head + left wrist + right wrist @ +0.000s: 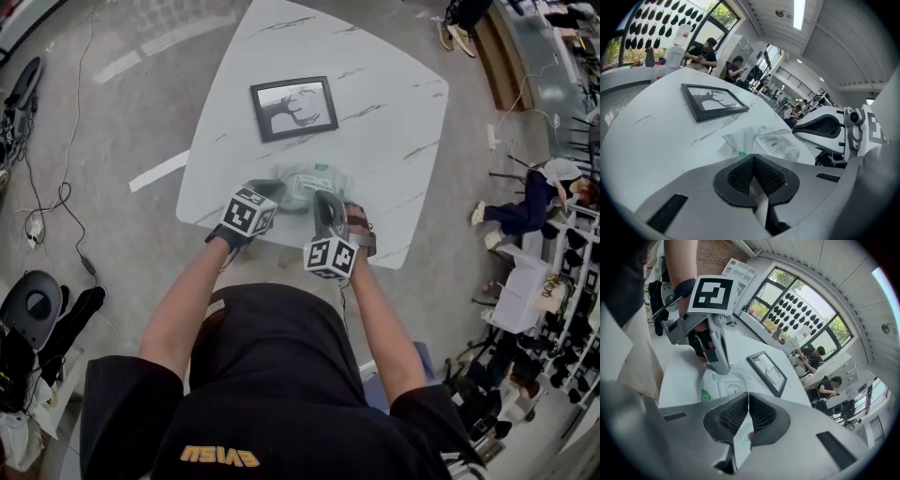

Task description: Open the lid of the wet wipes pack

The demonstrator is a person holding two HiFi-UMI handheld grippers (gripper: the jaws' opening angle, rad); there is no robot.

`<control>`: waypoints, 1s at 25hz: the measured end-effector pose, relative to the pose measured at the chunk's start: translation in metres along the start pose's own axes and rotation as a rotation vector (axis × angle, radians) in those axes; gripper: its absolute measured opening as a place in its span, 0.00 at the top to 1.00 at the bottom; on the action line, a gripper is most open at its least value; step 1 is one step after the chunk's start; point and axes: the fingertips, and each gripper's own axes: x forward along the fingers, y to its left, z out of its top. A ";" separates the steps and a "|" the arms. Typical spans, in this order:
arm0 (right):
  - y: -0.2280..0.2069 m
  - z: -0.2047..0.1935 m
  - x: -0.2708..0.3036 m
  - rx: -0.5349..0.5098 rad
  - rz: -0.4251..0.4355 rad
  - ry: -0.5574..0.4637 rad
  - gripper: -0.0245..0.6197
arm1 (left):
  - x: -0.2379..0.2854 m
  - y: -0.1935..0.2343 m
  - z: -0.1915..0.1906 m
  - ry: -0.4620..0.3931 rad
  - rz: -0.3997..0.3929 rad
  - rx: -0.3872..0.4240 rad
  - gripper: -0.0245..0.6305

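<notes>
One white marbled desk [394,103] carries two things: a single dark picture frame [294,108] lying flat near its middle, and one wet wipes pack [305,183] close to the edge nearest the person. Two grippers work on the pack, each with one marker cube, so two cubes in all: one on the left [248,211] and one on the right [330,255]. The left gripper [753,157] has its two fingers [740,176] pressed together on a thin white fold of the pack's wrapper at one end. The right gripper [748,394] has its two fingers [761,416] likewise pinched narrow on a white strip of wrapper with a little green print, at the other end of the pack. The two grippers stand just beside each other with the pack between them. On top of the pack sits one clear lid [774,144] bearing a small label that reads OPEN; it lies flat against the pack. Beyond the far side of the desk, one person [704,50] sits and a second person [736,69] sits beside them.
</notes>
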 end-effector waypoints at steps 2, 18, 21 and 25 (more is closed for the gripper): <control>-0.003 0.000 0.002 0.008 -0.004 -0.003 0.95 | 0.001 0.000 0.000 0.000 -0.002 -0.001 0.94; -0.034 0.003 0.007 0.332 0.034 -0.047 0.94 | -0.001 -0.001 0.000 -0.002 0.003 0.003 0.94; -0.039 0.004 0.009 0.369 0.035 -0.050 0.94 | -0.001 -0.001 0.000 -0.004 0.009 0.007 0.94; -0.044 0.003 0.011 0.407 0.039 -0.055 0.94 | -0.001 -0.001 0.000 -0.002 0.009 0.007 0.94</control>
